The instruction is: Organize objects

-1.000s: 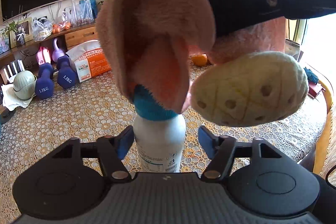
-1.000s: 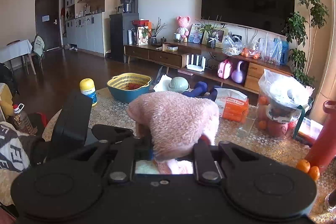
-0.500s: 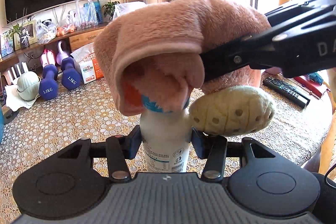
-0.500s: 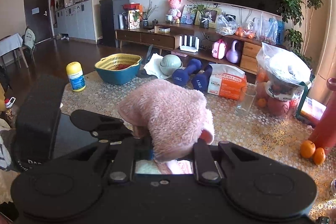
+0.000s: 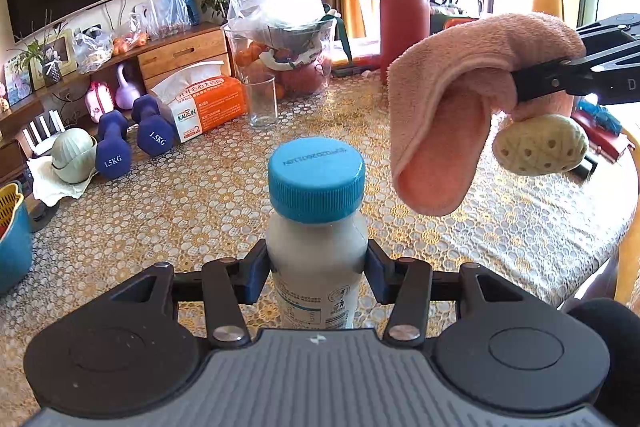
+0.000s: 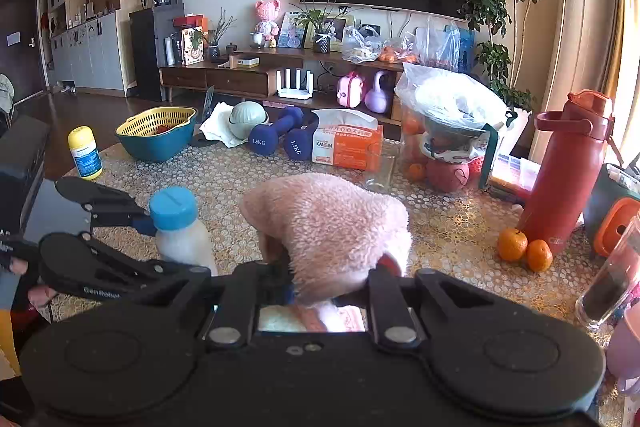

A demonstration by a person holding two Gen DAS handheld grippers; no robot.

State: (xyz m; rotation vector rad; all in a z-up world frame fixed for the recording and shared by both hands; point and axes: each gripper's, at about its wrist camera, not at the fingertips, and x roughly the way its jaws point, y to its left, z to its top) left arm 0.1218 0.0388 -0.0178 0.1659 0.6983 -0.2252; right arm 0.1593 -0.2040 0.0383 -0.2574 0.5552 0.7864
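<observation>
Tilting downward, left claw [image 5: 316, 277] clamps upright bottle [image 5: 316, 259].

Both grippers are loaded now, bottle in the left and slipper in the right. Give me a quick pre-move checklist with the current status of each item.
1. Left gripper pads pressed on the bottle: ok.
2. Bottle upright, blue cap on: ok.
3. Right gripper clamped on the pink slipper: ok, though its pads are hidden under the plush.
4. Slipper clear of the bottle: ok, it hangs off to the side, not touching.
5. Bottle base on the tablecloth or lifted: cannot tell, the base is hidden.
6. Glass and dumbbells out of the way: ok, well behind the bottle.
</observation>
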